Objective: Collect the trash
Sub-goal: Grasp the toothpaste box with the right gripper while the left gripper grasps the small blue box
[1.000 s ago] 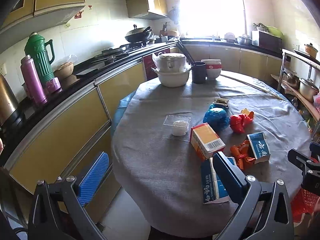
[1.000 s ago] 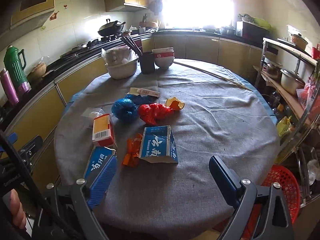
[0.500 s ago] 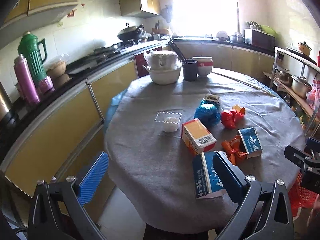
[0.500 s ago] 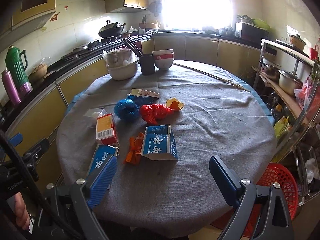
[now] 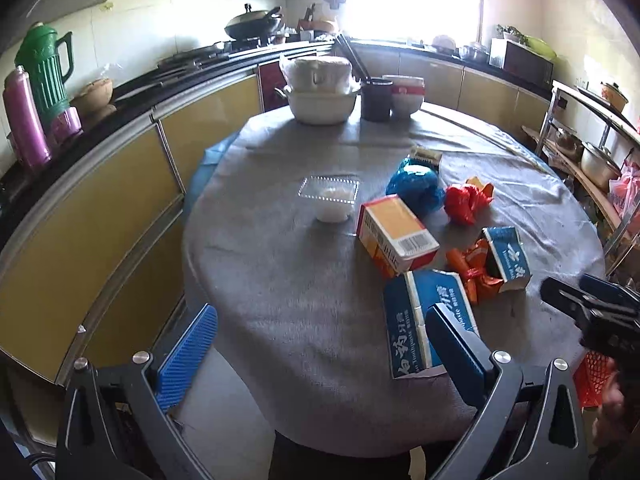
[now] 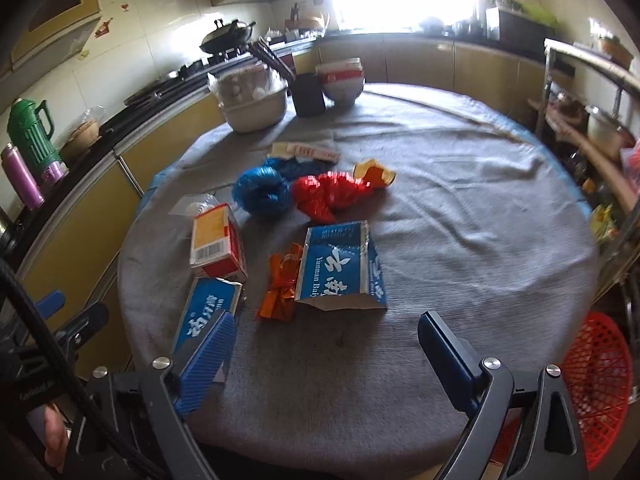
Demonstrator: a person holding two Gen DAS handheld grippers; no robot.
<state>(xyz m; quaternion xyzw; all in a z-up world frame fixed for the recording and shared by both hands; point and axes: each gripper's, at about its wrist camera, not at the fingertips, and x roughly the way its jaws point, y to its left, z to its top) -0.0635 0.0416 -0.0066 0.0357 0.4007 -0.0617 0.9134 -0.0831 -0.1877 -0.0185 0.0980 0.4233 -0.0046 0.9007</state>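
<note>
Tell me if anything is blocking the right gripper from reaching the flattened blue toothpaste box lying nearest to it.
Nothing visible does. The right gripper is open over the table's near edge, and only bare grey tablecloth lies between its fingers and the flattened blue toothpaste box. The crumpled orange foil wrapper sits against the box's left side, not in front.

Two blue cartons, an orange box, orange wrapper, blue bag and red bag lie clustered on the desk.
</note>
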